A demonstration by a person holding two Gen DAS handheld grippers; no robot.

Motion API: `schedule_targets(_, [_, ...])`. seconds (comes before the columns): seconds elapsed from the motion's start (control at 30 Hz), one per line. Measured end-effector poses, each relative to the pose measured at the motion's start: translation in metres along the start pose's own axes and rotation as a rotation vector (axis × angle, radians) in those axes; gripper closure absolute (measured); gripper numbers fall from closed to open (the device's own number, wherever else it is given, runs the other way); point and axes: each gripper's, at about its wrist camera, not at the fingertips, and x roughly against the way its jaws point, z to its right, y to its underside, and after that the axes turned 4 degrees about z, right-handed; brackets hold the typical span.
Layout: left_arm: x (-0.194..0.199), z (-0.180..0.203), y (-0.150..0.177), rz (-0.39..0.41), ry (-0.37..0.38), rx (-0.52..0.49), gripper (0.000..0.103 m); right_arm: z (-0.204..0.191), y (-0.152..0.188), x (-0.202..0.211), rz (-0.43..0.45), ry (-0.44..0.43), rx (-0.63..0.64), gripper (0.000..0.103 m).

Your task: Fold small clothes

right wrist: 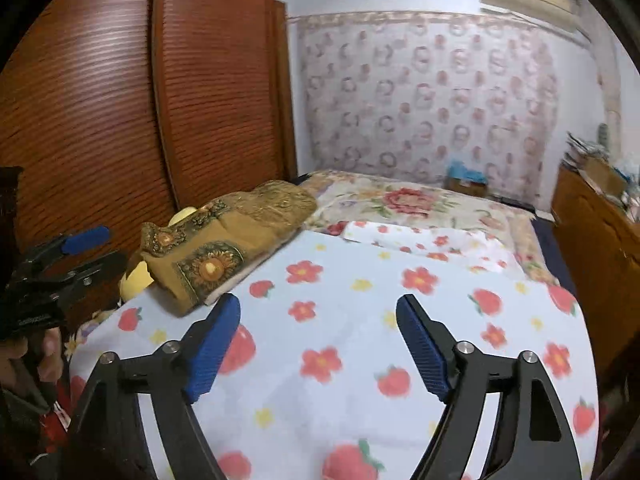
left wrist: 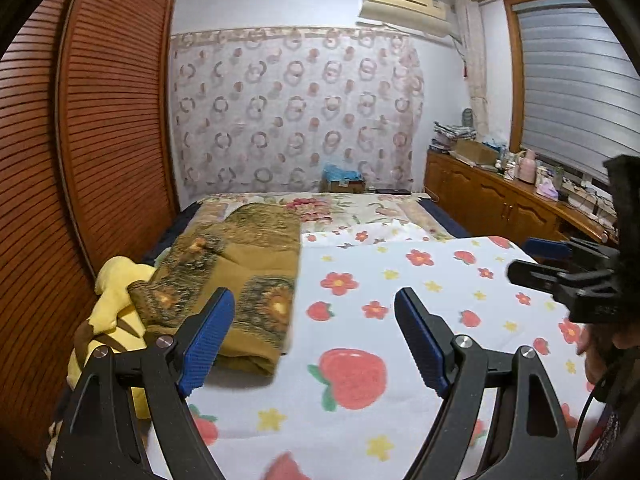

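A: Where does the folded brown floral garment (left wrist: 244, 280) sit?
B: Left of centre in both views, on the strawberry-print sheet (left wrist: 400, 320) covering the bed.
A: And the tongs?
B: Left tongs (left wrist: 316, 336) and right tongs (right wrist: 320, 340) both gape wide over the sheet, nothing between them.

The yellow garment (left wrist: 116, 300) lies mostly hidden under the folded brown patterned cloth (left wrist: 240, 264) at the bed's left edge, so its shape cannot be told; in the right wrist view only small yellow patches of it show. The strawberry-print sheet (right wrist: 340, 320) is smeared with blur in the right wrist view and cut off by the lower edge in both. The clutter (left wrist: 520, 164) on the wooden cabinet (left wrist: 492, 196) under the window is too small to name.
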Motion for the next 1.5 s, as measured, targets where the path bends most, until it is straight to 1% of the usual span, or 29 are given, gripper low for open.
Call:
schedule_targets(0.17, [0.003, 0.028, -0.005, -0.001, 0.046, -0.013, 0.020, 0.007, 0.013, 0.039, 0.042, 0.086, -0.080, 0.020])
schedule_targets(0.3, [0.009, 0.048, -0.017, 0.022, 0.082, -0.033, 0.020, 0.013, 0.012, 0.070, 0.085, 0.155, -0.120, 0.020])
schedule_targets(0.5, [0.018, 0.063, -0.031, 0.045, 0.088, -0.036, 0.020, 0.006, 0.015, 0.091, 0.128, 0.235, -0.131, 0.020])
schedule_targets(0.63, [0.023, 0.067, -0.035, 0.052, 0.082, -0.042, 0.020, -0.003, 0.018, 0.092, 0.159, 0.261, -0.127, 0.020])
schedule_targets(0.8, [0.024, 0.067, -0.036, 0.056, 0.077, -0.044, 0.020, -0.012, 0.025, 0.093, 0.179, 0.267, -0.125, 0.020])
schedule_targets(0.97, [0.024, 0.067, -0.036, 0.057, 0.079, -0.044, 0.020, -0.012, 0.034, 0.093, 0.185, 0.273, -0.126, 0.020])
schedule_targets(1.5, [0.025, 0.066, -0.036, 0.058, 0.077, -0.043, 0.020, -0.003, 0.032, 0.097, 0.187, 0.275, -0.125, 0.020])
